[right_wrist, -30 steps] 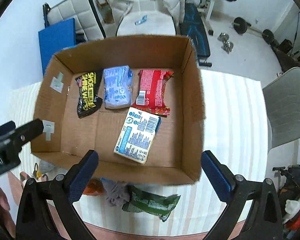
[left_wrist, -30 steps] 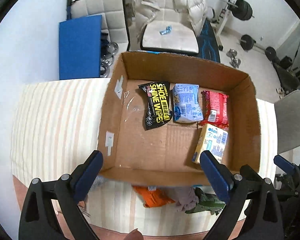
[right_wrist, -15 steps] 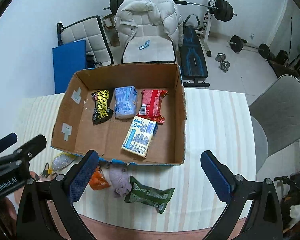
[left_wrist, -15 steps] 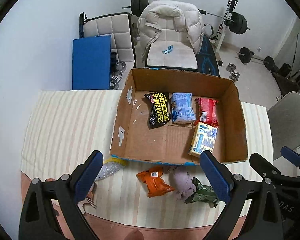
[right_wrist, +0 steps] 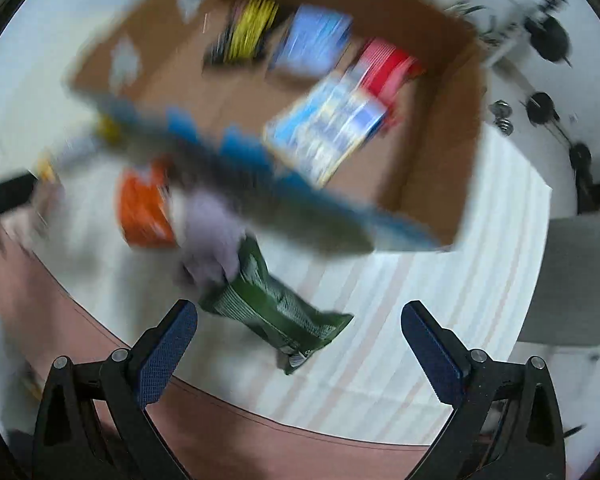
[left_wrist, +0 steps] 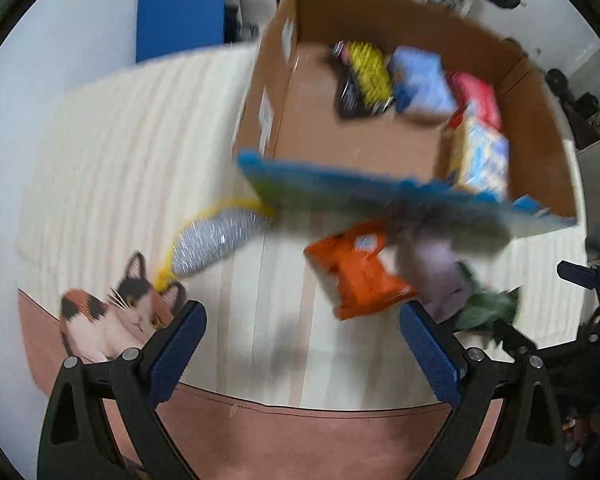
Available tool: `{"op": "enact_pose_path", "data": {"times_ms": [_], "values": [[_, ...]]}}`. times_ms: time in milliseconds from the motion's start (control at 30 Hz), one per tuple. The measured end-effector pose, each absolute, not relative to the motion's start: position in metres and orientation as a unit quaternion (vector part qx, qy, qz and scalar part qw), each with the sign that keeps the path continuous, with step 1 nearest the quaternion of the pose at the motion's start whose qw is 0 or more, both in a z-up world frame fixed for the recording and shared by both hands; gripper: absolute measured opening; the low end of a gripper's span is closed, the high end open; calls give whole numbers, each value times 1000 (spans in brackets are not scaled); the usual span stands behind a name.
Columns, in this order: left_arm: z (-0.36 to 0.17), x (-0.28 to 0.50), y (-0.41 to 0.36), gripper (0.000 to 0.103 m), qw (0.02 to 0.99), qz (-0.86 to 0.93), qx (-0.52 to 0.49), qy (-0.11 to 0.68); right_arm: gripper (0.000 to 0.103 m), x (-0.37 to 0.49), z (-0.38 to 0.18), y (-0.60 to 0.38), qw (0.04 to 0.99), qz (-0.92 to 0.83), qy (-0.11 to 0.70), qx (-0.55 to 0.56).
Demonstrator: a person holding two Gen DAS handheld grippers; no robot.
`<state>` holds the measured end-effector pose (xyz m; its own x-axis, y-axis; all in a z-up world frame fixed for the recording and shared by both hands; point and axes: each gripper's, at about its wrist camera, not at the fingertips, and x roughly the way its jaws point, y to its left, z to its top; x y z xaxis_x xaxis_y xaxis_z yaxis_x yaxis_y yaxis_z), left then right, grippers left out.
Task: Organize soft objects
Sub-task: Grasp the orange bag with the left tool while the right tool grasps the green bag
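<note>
A cardboard box (left_wrist: pixel 548 120) (right_wrist: pixel 440 168) holds a black-and-yellow wipes pack (left_wrist: pixel 364 76), a light blue pack (left_wrist: pixel 420 80), a red pack (left_wrist: pixel 478 98) and a yellow-blue pack (left_wrist: pixel 480 156). In front of the box on the striped cloth lie an orange pack (left_wrist: pixel 356 268) (right_wrist: pixel 144 208), a lilac soft toy (left_wrist: pixel 440 272) (right_wrist: pixel 212 232), a green pack (right_wrist: pixel 276 308) (left_wrist: pixel 488 308), and a silver mesh pouch with yellow edge (left_wrist: pixel 212 240). My left gripper (left_wrist: pixel 300 344) is open above the cloth, near the orange pack. My right gripper (right_wrist: pixel 300 344) is open, just over the green pack. Both views are blurred.
A cat-shaped cushion (left_wrist: pixel 112 320) lies at the table's near left corner. The table's brown front edge (left_wrist: pixel 300 432) is close below the grippers. A grey chair (right_wrist: pixel 572 280) stands to the right; gym weights (right_wrist: pixel 540 108) lie on the floor beyond.
Both grippers have dropped lower and closer to the loose items in front of the box. Both stay open and empty. The views are now motion-blurred.
</note>
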<state>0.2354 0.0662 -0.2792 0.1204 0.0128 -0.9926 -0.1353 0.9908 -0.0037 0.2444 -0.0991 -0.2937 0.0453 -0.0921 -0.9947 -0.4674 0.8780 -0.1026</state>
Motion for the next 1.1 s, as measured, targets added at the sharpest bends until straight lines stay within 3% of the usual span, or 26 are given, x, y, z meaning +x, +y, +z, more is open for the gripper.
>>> {"op": "enact_pose_path", "data": {"times_ms": [167,200,300,500,600,633,667,800,933,1100], "values": [[-323,240,78,99,715,39,-93,692,101,229,-360,-77,644,150,689,-296],[-330,242,79,99,707,31,-112,697,96,226,-369,-76,638,151,694,-298],[-345,248,76,99,691,21,-150,707,61,223,-386,-89,620,133,736,-237],[-371,266,65,96,674,30,-179,716,56,219,-383,-153,613,57,788,9],[-383,273,61,69,668,37,-173,723,58,215,-380,-172,613,48,784,85],[-387,273,58,58,664,36,-169,727,62,214,-379,-175,614,47,783,93],[-389,272,56,53,665,37,-162,728,66,213,-378,-177,616,45,780,101],[-388,262,47,50,672,42,-118,730,69,213,-377,-177,621,47,776,100],[-384,233,37,49,671,44,-58,738,49,206,-386,-175,620,35,781,72],[-393,196,31,52,661,51,-24,748,45,188,-378,-177,615,35,784,75]]}}
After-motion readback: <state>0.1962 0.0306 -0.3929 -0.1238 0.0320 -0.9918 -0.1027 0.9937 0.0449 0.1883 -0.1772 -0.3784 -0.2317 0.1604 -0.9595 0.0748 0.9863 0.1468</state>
